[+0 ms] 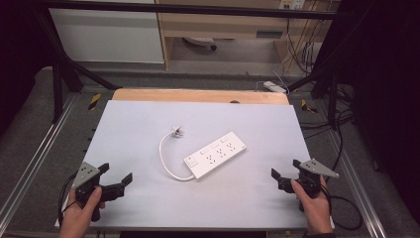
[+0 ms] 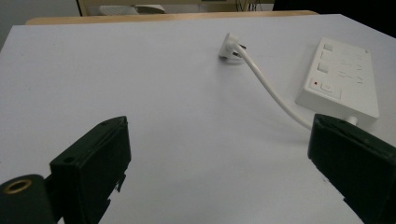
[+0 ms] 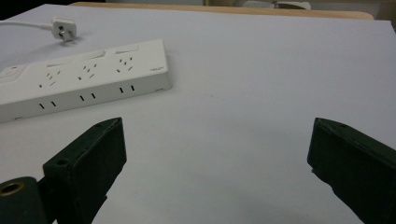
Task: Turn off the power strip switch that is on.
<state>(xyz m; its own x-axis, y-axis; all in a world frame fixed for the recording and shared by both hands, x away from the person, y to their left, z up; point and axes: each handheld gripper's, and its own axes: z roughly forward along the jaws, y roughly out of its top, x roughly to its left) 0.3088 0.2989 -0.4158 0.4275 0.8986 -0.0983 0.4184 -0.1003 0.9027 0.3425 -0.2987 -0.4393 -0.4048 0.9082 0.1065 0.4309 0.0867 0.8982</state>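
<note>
A white power strip [image 1: 216, 154] lies slantwise in the middle of the white table top [image 1: 148, 119], sockets facing up. Its white cord [image 1: 165, 157] loops left and ends in a plug [image 1: 177, 132] lying on the surface. In the left gripper view the power strip [image 2: 339, 77] sits ahead on the right, the plug [image 2: 229, 46] farther off. In the right gripper view the power strip [image 3: 79, 77] is ahead on the left. My left gripper [image 1: 118, 177] is open near the front left corner. My right gripper [image 1: 285, 172] is open at the front right. Both hold nothing.
A wooden strip [image 1: 198, 95] edges the table's far side. Metal rails [image 1: 29, 163] run along both sides of the table. Another white power strip [image 1: 274, 87] and cables lie on the floor behind, near a wooden cabinet [image 1: 218, 25].
</note>
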